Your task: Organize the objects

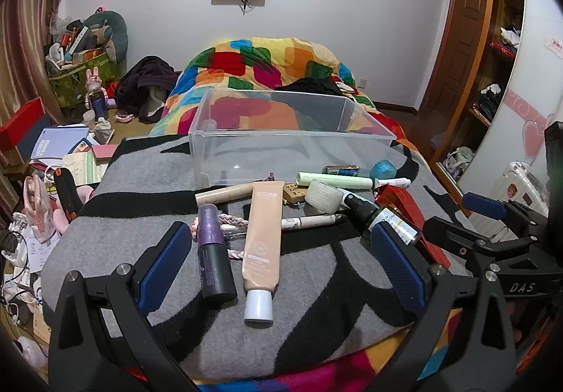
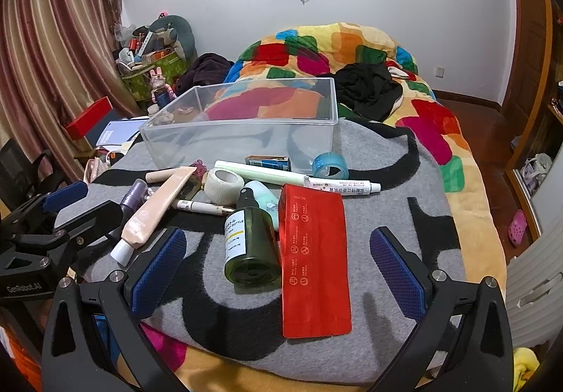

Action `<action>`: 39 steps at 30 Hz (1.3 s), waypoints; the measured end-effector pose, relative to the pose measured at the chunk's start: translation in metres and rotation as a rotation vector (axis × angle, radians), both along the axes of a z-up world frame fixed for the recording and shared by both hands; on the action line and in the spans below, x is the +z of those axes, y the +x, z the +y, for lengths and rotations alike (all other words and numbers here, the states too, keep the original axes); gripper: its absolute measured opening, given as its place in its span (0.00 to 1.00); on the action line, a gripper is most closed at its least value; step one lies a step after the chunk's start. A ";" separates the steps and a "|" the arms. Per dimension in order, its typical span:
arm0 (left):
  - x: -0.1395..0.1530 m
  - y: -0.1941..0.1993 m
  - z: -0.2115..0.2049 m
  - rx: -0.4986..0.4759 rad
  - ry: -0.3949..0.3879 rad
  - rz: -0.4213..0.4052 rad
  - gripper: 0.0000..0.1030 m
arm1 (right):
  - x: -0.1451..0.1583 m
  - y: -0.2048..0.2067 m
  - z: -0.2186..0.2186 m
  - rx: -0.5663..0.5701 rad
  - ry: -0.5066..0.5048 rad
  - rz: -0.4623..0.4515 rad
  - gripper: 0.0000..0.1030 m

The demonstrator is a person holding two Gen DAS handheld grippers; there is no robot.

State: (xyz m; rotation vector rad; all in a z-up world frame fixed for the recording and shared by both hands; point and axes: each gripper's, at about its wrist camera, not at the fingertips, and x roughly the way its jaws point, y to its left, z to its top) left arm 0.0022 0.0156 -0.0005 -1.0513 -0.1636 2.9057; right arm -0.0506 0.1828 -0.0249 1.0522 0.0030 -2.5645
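Progress: basically zero. The clear bin (image 1: 292,135) sat empty at the far edge of the grey blanket (image 1: 140,181) on the bed; nothing had gone in.

You had both grippers hovering at the near edge, holding nothing. The left gripper (image 1: 281,251) had its jaws spread wide, straddling the purple bottle (image 1: 213,258) and the beige tube (image 1: 262,251). The right gripper (image 2: 278,262) had its jaws equally wide, around the green spray bottle (image 2: 251,244) and the red pouch (image 2: 315,262).

Still loose on the blanket, all just in front of the bin:
- white gauze roll (image 2: 224,185)
- pale green stick (image 2: 260,172)
- white ointment tube (image 2: 341,186)
- blue tape roll (image 2: 330,165)
- small blue box (image 2: 268,161)
- white pen (image 2: 200,206)
- tan stick (image 1: 225,195)

My read: every item was left to move. The purple bottle or the green spray bottle looked like the easiest first picks.
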 end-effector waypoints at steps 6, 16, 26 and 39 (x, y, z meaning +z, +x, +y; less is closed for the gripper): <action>0.000 0.000 0.000 0.000 0.000 -0.001 1.00 | 0.000 -0.001 0.000 0.001 -0.001 -0.003 1.00; -0.002 0.000 0.001 0.000 0.006 -0.003 1.00 | 0.001 0.000 -0.002 0.005 0.000 -0.002 1.00; -0.004 -0.001 0.000 -0.011 0.020 -0.013 1.00 | 0.002 0.000 -0.003 0.009 -0.002 -0.005 1.00; -0.014 -0.010 -0.010 0.004 0.057 -0.046 0.90 | -0.003 -0.003 -0.003 0.019 -0.013 -0.015 1.00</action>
